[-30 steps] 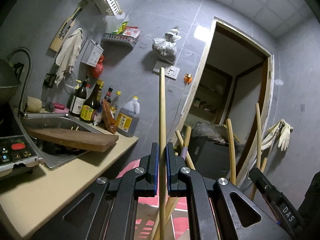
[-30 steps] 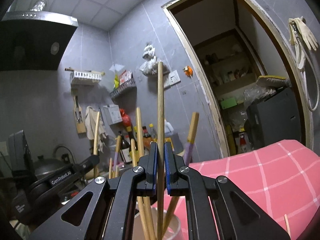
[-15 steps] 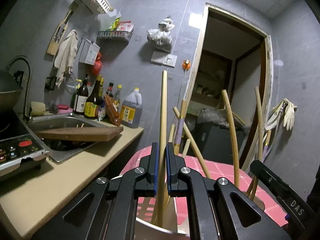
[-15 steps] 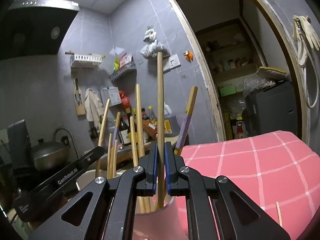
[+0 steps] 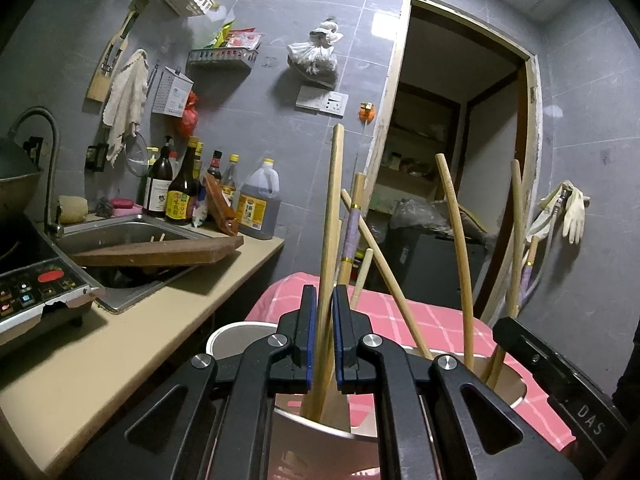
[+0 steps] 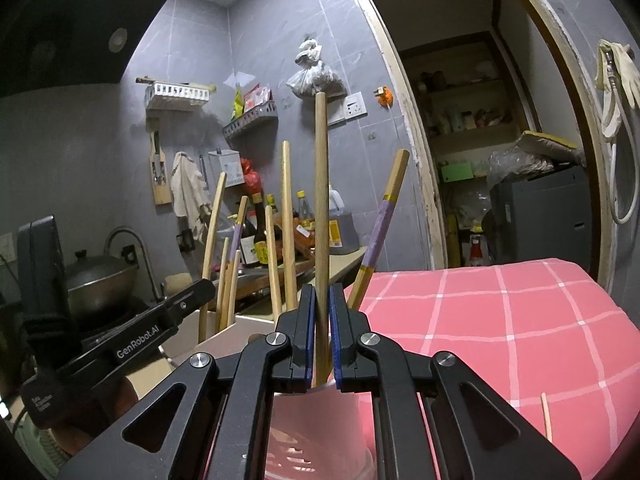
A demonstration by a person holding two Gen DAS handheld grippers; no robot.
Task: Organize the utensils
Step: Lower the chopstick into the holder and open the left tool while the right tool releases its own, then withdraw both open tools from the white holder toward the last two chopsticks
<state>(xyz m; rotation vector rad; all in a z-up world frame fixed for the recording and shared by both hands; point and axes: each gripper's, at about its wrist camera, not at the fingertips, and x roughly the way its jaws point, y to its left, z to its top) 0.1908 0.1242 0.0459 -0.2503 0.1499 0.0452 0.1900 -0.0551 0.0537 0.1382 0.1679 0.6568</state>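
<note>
In grey-tiled kitchen [image 5: 260,128], pink checked tablecloth [image 6: 500,320], beige counter [image 5: 132,332]

Both wrist views look along their fingers, close over cups, sharing perhaps one doorway [image 5: 460,160]

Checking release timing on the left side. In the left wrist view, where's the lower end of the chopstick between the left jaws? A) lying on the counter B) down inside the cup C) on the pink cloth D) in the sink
B: the chopstick runs down between the jaws of the left gripper and its lower end drops inside the cup, among other chopsticks.
</note>
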